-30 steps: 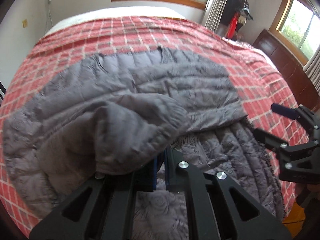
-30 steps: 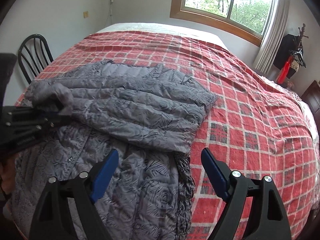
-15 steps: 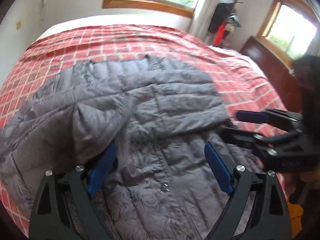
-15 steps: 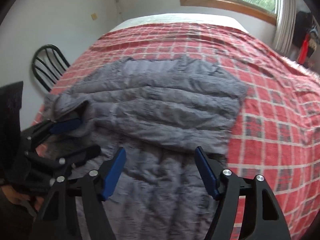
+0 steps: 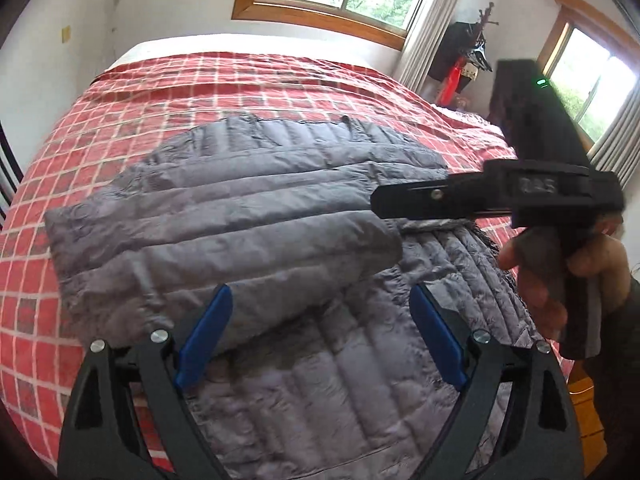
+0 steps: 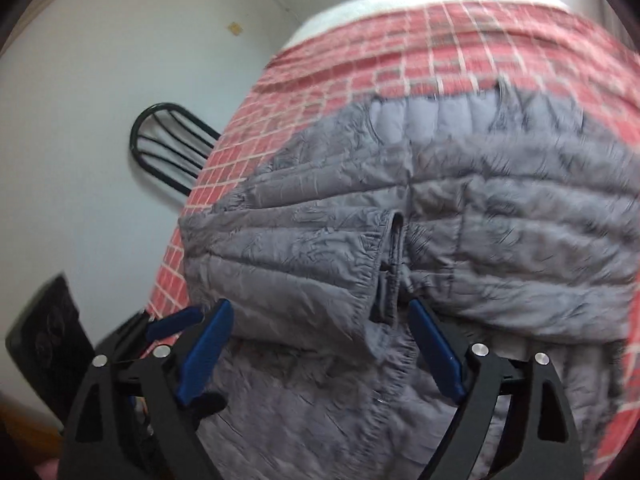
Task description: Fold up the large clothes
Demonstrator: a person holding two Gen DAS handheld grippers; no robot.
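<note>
- Left tongs (image 5: 320,336): held low over the near part of the jacket, pointing up the bed; the two blue pads stand wide apart with nothing between them.
- Right tongs (image 6: 320,344): pads likewise spread apart and empty, angled down at the jacket's middle. From the left wrist view the same tool appears side-on at the right, level over the jacket's right edge, with a bare hand (image 5: 560,276) wrapped around its grip.
- Grey quilted jacket (image 5: 248,216): lies flat on the bed, its sleeves folded across the body so the two cuffs (image 6: 394,256) meet near the centre line; the lower body reaches toward the near edge of the bed.
- Red checked bedspread (image 5: 224,84): covers the bed beneath the jacket, bare on both sides and beyond it.
- Black chair (image 6: 172,148): stands beside the bed against the white wall.
- Wood-framed window (image 5: 336,0): set in the far wall beyond the bed head.
</note>
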